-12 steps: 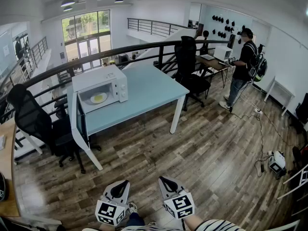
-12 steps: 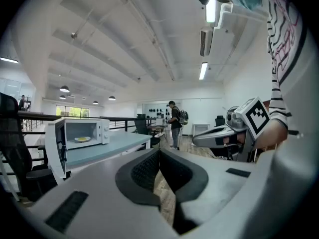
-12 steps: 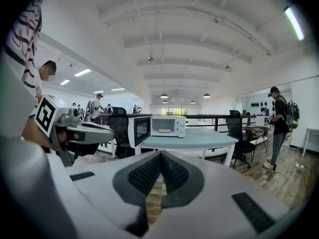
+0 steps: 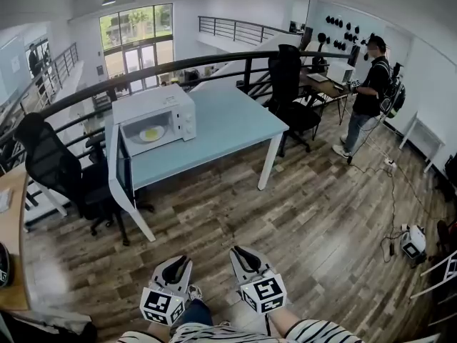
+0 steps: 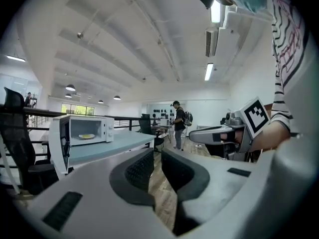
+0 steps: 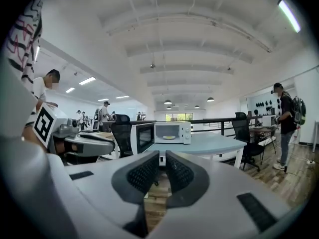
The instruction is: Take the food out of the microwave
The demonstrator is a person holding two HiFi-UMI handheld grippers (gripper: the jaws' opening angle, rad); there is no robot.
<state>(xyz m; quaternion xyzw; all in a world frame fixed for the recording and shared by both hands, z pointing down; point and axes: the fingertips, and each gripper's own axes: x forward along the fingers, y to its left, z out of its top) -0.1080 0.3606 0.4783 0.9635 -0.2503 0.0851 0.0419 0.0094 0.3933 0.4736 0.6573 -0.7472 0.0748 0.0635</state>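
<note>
Two grippers are in view, each with its fingers drawn together and nothing between them. The left gripper [image 4: 180,264] and the right gripper [image 4: 241,256] sit side by side at the bottom of the head view, over the wooden floor [image 4: 285,213] and well apart from the microwave [image 4: 153,120].

Against the frame half a second ago, both grippers hold much the same place at the lower edge. The microwave, the blue table [image 4: 228,123] and the standing person [image 4: 370,88] now sit slightly higher and further right, so it is the view that has shifted, not the furniture. The door [image 4: 114,164] is open as before, and the food [image 4: 151,133] lies unmoved inside.

The food is a pale yellow portion on a plate, lying in the microwave, which stands at the table's left end.

Each gripper view shows the other gripper alongside, with its marker cube. The right gripper view also shows several people in the far background that the head view does not. Only the head view shows the cables on the floor [image 4: 389,191] and the black chair [image 4: 53,170] left of the table.

The hands holding the grippers are cut off by the head view's lower edge; only striped sleeves [image 4: 314,331] show. The kind of food cannot be made out — too small in every view.
</note>
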